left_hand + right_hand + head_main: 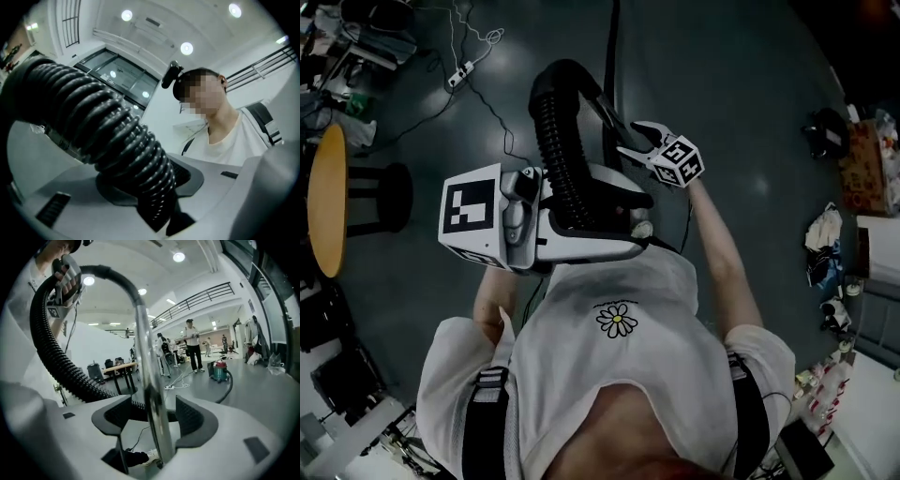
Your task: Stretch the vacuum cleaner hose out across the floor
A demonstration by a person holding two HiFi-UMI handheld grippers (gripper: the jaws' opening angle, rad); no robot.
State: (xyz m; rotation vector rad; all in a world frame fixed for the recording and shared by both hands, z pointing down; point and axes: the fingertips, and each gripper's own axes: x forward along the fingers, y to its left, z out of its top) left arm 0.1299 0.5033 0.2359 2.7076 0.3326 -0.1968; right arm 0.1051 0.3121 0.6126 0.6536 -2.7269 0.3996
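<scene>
2 claws work just in front of the person's white shirt (619,356). Left claw (149,185): closed on the hose (551,122). Both pads pinch the ribbed black wall, so the jaws stand at a middling width with the hose filling them. Its marker cube (473,211) faces the head camera. Right claw (154,418): jaws wide. The tube (143,348) stands upright between them with a gap showing at each pad, and nothing is pressed.

Hose: off the floor (722,75). From the left claw it rises in 1 tight arch and bends over at the top. There it meets a curved black end piece that runs into the tube. In the right gripper view it sweeps up the left side and over to the tube's head. Condition: bunched in an arch, not yet stretched out.

Surroundings, head view: 1 power strip (461,73) with a white cable lies on the floor well beyond the arch. 1 round orange tabletop (326,202) sits at the left edge, with a dark stool (389,197) just beside it. Right gripper view: 1 teal vacuum (219,370) stands on the floor well apart from the claw, and 1 person (192,345) stands upright near it.
</scene>
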